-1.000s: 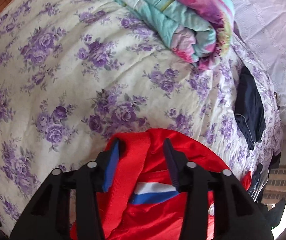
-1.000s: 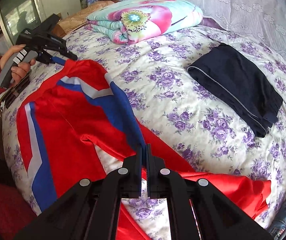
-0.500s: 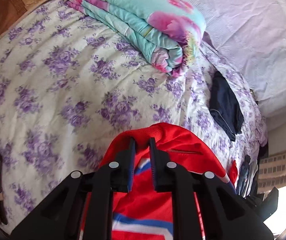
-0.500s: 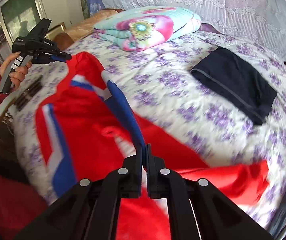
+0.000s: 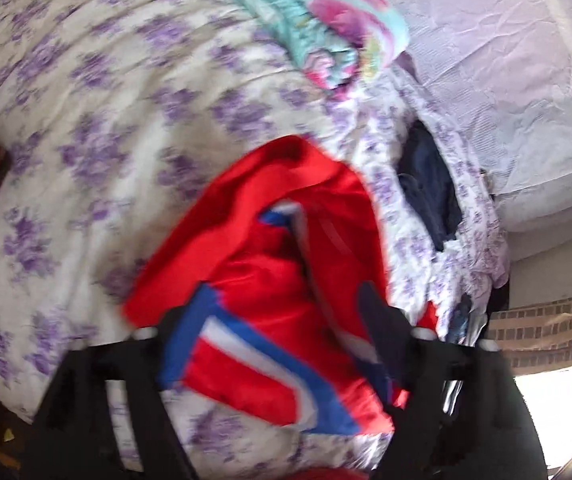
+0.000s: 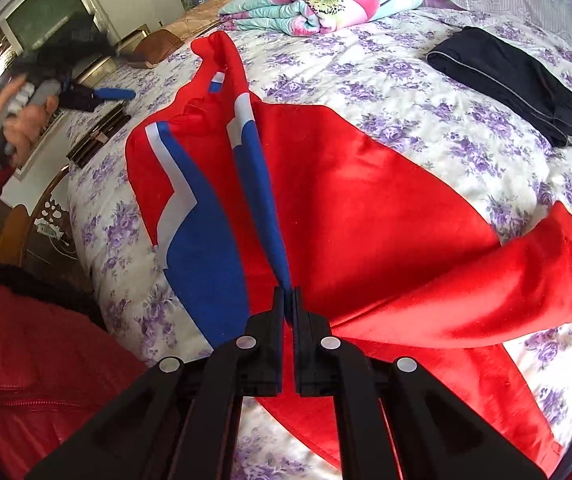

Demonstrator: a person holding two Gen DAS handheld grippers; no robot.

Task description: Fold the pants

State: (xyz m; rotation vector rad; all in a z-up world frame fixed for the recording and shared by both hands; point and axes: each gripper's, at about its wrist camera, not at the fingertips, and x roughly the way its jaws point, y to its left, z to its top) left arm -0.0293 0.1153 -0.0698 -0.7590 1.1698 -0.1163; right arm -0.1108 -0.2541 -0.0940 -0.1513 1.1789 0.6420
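Red pants (image 6: pixel 365 208), blue-white striped, rumpled on bedspread (image 6: pixel 425 92)

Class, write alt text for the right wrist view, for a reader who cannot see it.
The right gripper is shut on the blue-striped edge of red track pants spread across a purple-flowered bedsheet. At left, the left gripper is held apart from the pants. Folded dark pants and a folded floral quilt lie beyond.
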